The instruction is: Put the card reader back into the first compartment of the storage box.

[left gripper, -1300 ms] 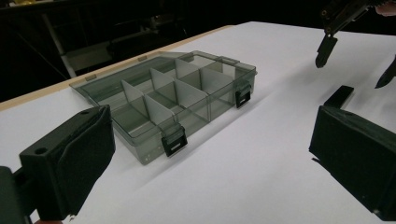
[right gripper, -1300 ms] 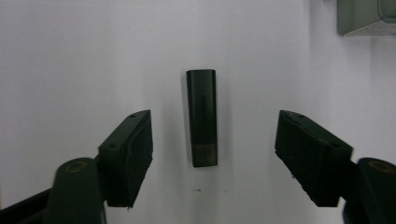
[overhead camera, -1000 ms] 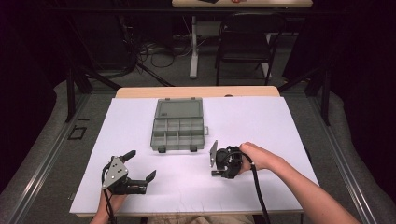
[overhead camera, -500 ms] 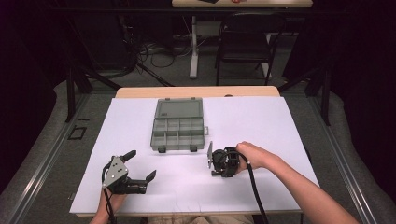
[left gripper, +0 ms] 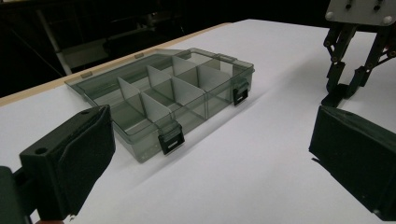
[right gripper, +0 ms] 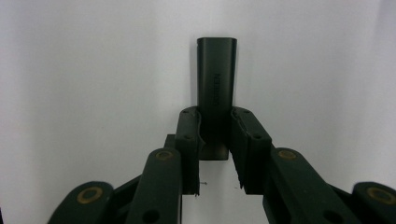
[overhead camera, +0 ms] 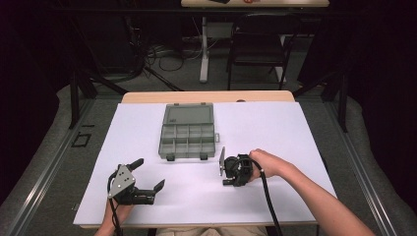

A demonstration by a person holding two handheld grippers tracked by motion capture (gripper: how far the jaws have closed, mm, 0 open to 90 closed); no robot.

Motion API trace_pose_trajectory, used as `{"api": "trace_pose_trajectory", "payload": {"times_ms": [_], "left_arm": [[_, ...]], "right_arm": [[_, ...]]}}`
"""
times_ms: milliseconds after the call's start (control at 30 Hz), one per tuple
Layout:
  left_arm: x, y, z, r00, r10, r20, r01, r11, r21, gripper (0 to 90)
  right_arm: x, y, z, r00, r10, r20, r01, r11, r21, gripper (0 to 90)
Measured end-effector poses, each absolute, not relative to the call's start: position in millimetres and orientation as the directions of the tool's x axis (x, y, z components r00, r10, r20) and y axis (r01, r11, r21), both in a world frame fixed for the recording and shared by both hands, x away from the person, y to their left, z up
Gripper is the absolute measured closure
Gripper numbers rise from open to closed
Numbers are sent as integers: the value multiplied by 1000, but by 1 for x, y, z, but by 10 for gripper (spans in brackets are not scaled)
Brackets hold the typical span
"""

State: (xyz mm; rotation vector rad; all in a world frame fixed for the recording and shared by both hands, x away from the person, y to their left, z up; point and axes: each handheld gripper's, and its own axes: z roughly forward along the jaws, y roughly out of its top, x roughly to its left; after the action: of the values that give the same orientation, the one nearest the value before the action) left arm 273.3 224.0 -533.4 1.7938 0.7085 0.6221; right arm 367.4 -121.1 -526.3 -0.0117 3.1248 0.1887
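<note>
Squeezing the small black bar (right gripper: 216, 88) lying flat on the white tabletop (overhead camera: 295, 132), the right gripper (right gripper: 215, 135), having just closed, should lift straight up toward the open organizer box (overhead camera: 188, 136) while the left gripper (overhead camera: 147, 174) waits wide.

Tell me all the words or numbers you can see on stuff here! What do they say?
One text: a short raised word runs lengthwise along the small black bar between the right gripper's pads; too small and dark to read.
The clear compartment box and its black latches: no writing.
The white table cover: no writing.
The left gripper: no readable label.
</note>
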Motion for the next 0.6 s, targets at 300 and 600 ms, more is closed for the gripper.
{"api": "trace_pose_trajectory", "payload": {"times_ms": [300,600], "left_arm": [[273,225,-533,683,726,77,169,-261,950,2],[274,225,-533,682,727,78,168,-259,951,3]], "right_arm": [[364,-125,-522,-1000,10,-30,4,984,176,745],[359,-134,-511,-998,21,-55,7,971,240,746]]}}
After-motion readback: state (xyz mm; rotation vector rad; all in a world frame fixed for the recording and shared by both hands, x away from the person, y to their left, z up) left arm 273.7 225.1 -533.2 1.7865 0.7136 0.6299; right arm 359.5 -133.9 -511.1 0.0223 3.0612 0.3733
